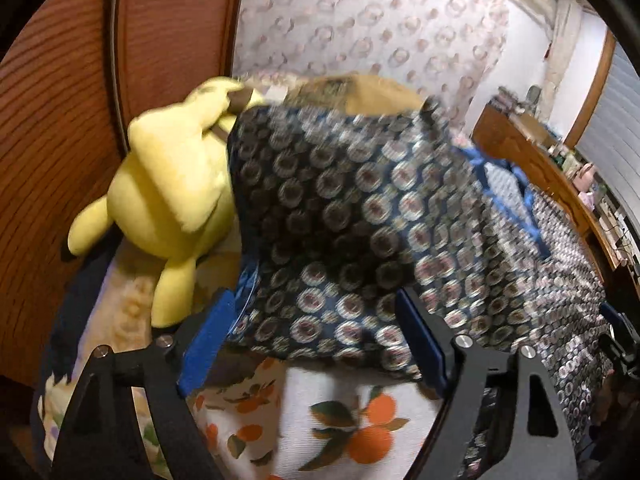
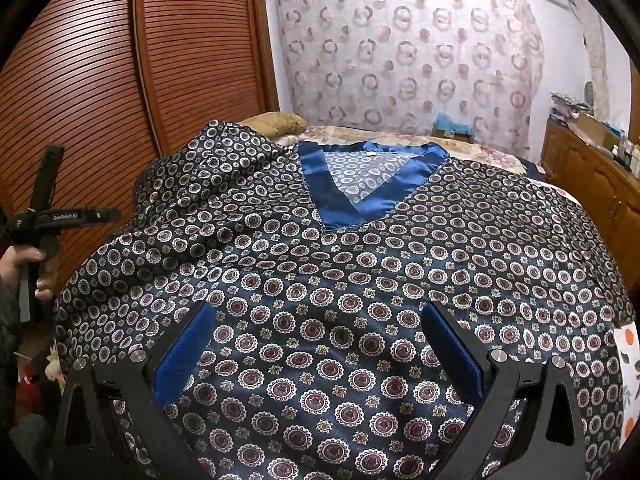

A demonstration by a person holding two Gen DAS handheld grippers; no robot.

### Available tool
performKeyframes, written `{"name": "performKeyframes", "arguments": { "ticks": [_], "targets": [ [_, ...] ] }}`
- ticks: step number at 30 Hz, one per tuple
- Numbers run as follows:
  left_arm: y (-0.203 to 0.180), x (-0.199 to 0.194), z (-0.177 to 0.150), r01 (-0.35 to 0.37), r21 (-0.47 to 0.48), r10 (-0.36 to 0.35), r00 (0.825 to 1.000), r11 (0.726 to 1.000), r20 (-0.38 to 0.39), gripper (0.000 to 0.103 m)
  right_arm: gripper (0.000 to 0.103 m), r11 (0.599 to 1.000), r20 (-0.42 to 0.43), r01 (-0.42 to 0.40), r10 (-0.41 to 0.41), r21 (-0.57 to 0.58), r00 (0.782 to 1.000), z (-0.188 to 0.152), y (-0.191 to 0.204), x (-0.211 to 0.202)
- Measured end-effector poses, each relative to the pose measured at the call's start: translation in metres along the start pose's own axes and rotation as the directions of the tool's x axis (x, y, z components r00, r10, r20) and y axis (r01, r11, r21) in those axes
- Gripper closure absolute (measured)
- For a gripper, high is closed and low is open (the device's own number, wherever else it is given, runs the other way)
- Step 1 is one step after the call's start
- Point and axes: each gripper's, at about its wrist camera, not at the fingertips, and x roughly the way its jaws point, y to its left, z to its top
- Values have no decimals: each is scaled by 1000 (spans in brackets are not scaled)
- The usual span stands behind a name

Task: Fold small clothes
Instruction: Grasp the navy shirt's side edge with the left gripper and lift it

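Navy patterned shirt (image 2: 360,280), printed with small round medallions and trimmed with a shiny blue V-neck collar (image 2: 372,184), lay spread front-up across a bed, its collar toward the far side and its hem nearest the right wrist camera. The right gripper (image 2: 316,356) hovered low over the near part of the shirt with its blue pads (image 2: 184,356) spread wide and nothing pinched between them. In the left wrist view, which was blurred, a sleeve or side flap of the same shirt (image 1: 360,220) stood raised in a fold just beyond the left gripper (image 1: 316,344); its jaws stood apart with the cloth's lower edge between them, and whether the pads pressed on the fabric could not be told. A white sheet with an orange-fruit print (image 1: 352,428) showed beneath. A yellow plush toy (image 1: 176,192) sat on the left, near a brown slatted wardrobe door (image 2: 100,92). At the far wall hung a curtain with ring motifs (image 2: 400,52). A hand (image 2: 28,268) held the left tool's handle at the left edge of the right view.
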Motion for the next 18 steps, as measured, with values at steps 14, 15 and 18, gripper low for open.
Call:
{"name": "performKeyframes", "arguments": {
  "ticks": [14,15,18],
  "targets": [
    [23,15,-11,137,-88,-141,989,987,-38,76,0,1000,26,-8,8,28,1000,-4,-6,-5],
    [22,14,-11,129,-80,-132,991,988,-35,80,0,999,27,-10,9,35,1000,-4,-7,-5],
    [20,6,-11,75,-53,-75,997,996,-2,99,0,999,30,-14,12,50,999,-5,-10,-6]
  ]
}}
